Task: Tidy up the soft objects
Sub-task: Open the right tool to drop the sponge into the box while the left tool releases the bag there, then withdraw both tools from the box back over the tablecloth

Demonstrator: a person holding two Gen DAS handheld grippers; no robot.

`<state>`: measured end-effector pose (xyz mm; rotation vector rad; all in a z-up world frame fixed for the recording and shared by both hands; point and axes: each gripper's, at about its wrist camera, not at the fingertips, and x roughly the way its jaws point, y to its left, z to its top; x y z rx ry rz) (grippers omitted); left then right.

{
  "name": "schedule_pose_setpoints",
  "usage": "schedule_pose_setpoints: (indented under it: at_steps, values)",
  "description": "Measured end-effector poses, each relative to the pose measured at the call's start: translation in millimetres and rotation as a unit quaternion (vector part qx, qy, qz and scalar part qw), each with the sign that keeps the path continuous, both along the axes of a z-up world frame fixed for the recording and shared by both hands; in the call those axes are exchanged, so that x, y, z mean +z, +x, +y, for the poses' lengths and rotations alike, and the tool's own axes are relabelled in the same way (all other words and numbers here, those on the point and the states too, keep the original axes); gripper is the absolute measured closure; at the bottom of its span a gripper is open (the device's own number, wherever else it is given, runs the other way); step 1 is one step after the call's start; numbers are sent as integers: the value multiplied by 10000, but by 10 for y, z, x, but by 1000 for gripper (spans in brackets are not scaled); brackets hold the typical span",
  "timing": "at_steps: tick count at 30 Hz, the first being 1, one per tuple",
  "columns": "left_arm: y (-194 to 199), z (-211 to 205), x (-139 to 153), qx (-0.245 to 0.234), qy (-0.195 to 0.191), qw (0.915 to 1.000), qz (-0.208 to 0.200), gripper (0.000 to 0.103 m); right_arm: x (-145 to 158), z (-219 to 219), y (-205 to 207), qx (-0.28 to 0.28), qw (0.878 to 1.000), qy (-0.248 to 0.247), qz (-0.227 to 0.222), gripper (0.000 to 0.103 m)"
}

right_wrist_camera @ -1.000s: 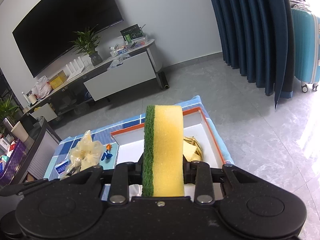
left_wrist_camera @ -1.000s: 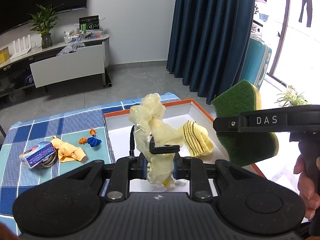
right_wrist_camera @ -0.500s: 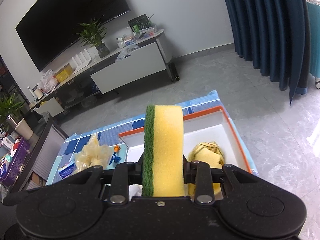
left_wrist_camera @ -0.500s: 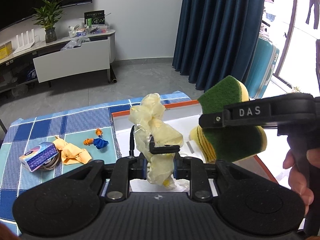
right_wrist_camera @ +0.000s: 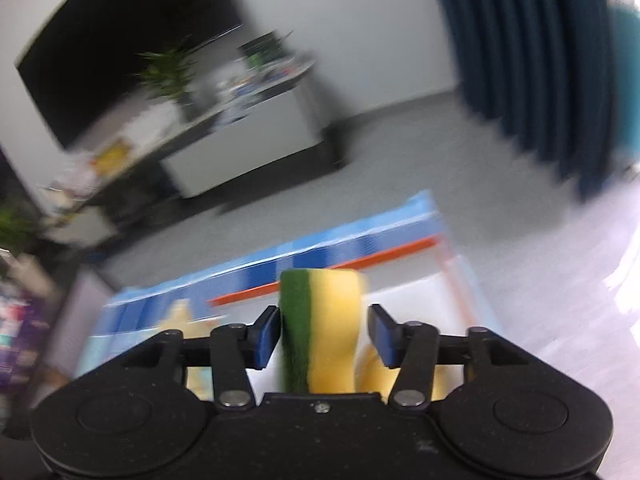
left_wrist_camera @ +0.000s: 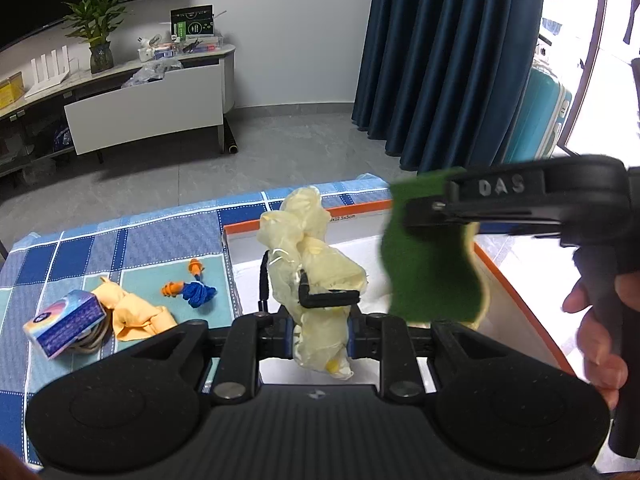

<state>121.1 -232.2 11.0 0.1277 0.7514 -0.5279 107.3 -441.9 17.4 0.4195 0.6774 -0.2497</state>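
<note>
Right gripper (right_wrist_camera: 323, 332) above the white box with the orange rim (left_wrist_camera: 360, 226), at the right end of the checked table (left_wrist_camera: 160, 236). Let go, with jaws just now opening wide and blue pads off both sides. In the gap, a kitchen sponge (right_wrist_camera: 332, 300), green scratchy side on the left, yellow foam on the right, loose and probably dropping into the box.

Very light and squashy. Springs back after a squeeze. Not slippery, not breakable. Best to pinch across the two flat sides near the middle, and only softly.

Left gripper (left_wrist_camera: 320, 332) clenched on a bunch of pale yellow rubber gloves (left_wrist_camera: 316, 264), held up over the near left corner of the box. Thin, floppy and light, maybe a bit slick, with loose ends sticking up that could catch on the rim. Best to grab the thick bunched part, as now, and to go down low inside the box before letting go.
</note>
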Motion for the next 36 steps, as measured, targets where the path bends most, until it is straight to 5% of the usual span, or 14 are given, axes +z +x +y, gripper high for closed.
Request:
schedule_pose_setpoints:
  at_steps: [11,14,16,36]
  values:
    - [174,-138,-66,-225,-9,9994,281,74,132,-21,-382,-317,9960,-816,-194,24]
    - [197,-192,-58,-433,-103,9982,406,58,199,-27,-490,-431,9946,-887,-311,24]
    - [190,-201,-52,-456,-116,9981,398,35,244,-21,-569,-516,9931,-968,-424,24]
    - [-254,376,272,182,-181,9997,-58,18,217,486,-1061,-144,9959,-782,-430,24]
